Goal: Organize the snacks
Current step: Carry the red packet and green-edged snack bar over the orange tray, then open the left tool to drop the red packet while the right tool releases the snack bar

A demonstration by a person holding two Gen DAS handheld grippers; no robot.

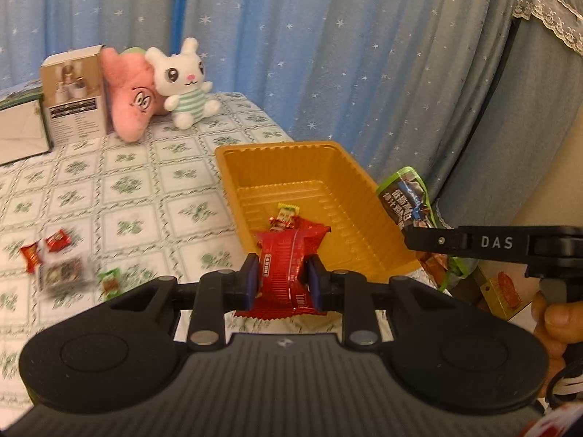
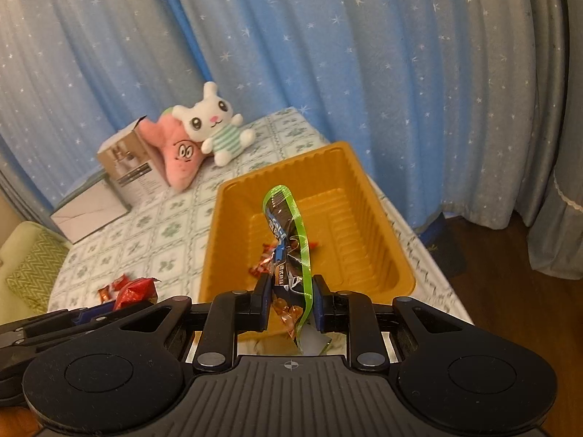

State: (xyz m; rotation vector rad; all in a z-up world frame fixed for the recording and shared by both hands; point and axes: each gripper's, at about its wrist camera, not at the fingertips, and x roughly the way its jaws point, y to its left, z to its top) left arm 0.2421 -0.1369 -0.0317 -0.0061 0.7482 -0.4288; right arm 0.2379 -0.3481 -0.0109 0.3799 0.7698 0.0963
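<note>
While both grippers carry loads, roughly midway by my estimate. Left gripper (image 1: pixel 281 280) clamped on red packet (image 1: pixel 288 266), poised at near rim of tray (image 1: pixel 255 149); right gripper (image 2: pixel 291 302) clamped on green-edged bag (image 2: pixel 291 240), hanging over tray's near end. Already lying in tray: small wrapped snack (image 1: pixel 286 216), maybe one or two more, partly hidden. Left to gather from tablecloth (image 1: pixel 145 189): red sweets (image 1: pixel 43 249), blurred clear pack (image 1: pixel 65 273), green sweet (image 1: pixel 111 282). Plush rabbit (image 1: pixel 184 83) and box (image 1: pixel 74 96) well apart at back, no part of job. Two drops pending, then several more trips, likely.
</note>
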